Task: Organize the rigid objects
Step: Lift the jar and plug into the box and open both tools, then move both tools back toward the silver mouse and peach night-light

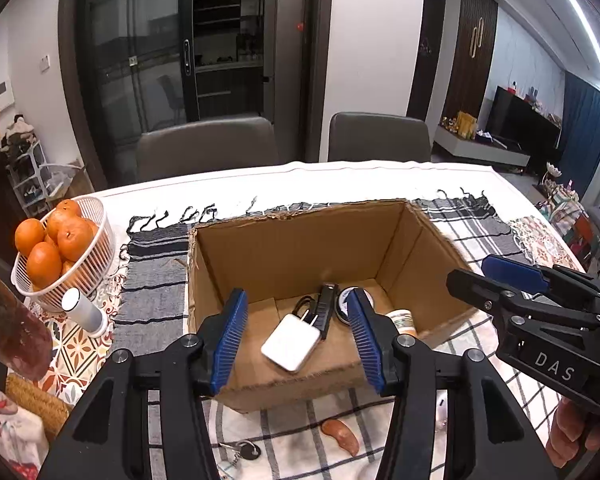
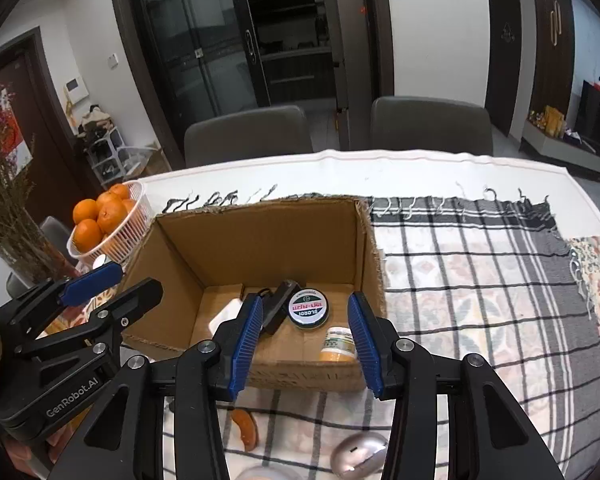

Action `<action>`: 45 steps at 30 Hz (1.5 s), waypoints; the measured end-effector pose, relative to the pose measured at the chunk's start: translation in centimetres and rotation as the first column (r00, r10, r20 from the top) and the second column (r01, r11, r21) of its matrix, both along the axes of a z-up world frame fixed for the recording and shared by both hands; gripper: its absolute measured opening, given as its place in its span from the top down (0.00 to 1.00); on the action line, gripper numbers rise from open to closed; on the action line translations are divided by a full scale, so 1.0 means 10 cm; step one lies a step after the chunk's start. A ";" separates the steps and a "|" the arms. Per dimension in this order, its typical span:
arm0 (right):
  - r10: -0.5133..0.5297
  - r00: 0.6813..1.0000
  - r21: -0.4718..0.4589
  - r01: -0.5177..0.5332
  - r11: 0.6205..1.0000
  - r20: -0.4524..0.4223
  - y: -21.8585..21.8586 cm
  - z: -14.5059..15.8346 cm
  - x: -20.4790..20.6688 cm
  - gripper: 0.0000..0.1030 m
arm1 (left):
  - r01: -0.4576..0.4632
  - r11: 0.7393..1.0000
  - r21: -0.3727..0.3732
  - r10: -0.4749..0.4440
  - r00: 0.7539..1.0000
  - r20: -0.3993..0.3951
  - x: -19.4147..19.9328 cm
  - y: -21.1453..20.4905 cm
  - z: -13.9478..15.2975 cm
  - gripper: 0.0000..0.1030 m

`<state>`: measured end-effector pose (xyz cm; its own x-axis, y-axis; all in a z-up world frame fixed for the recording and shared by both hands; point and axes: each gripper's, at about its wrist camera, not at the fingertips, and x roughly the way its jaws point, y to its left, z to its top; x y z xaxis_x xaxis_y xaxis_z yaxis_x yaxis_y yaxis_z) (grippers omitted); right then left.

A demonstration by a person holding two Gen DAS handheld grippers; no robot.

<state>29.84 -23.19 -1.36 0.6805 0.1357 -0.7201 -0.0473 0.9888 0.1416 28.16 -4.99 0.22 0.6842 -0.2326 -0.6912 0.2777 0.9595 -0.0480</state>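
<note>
An open cardboard box [image 1: 300, 248] stands on the checked cloth [image 2: 480, 280] at the middle of the table. On its floor lie four items. A white charger [image 1: 290, 342], prongs up, sits toward the near wall; a black rectangular device [image 1: 326, 308] leans against it at its 1 o'clock, touching it. A round tin [image 2: 309, 308] with a printed lid lies flat just beside the black device, at its 3 o'clock as the right wrist view has it. A small bottle with an orange cap [image 2: 337, 345] lies on its side at the tin's 5 o'clock, close to the near wall.

The left gripper [image 1: 298, 334] hovers over the box's near edge, jaws parted with nothing between the blue pads; the charger shows through the gap, well below. The right gripper [image 2: 306, 338] hangs likewise over the near edge, jaws apart and empty, the tin and bottle visible beneath.

Outside the box, on the cloth at its 6 o'clock: an orange curved piece [image 1: 340, 436], a key with a dark fob [image 1: 244, 450], and a silver oval mouse [image 2: 360, 456].

At the box's 9 o'clock stands a white basket [image 1: 96, 236] of oranges [image 1: 74, 238], with a white cylinder [image 1: 84, 312] just before it. Two grey chairs [image 1: 204, 148] stand at the table's far side.
</note>
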 end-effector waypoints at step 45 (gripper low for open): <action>-0.022 0.999 0.042 0.023 0.999 -0.028 -0.39 -0.59 -1.07 0.37 | 0.088 0.996 0.029 -0.085 0.993 -0.079 -1.26 -0.37 -0.61 0.30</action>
<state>19.14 -27.10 -7.31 0.6640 0.1514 -0.7323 -0.0204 0.9826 0.1846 15.59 -8.73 -5.87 0.6066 -0.2655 -0.7494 0.3564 0.9334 -0.0423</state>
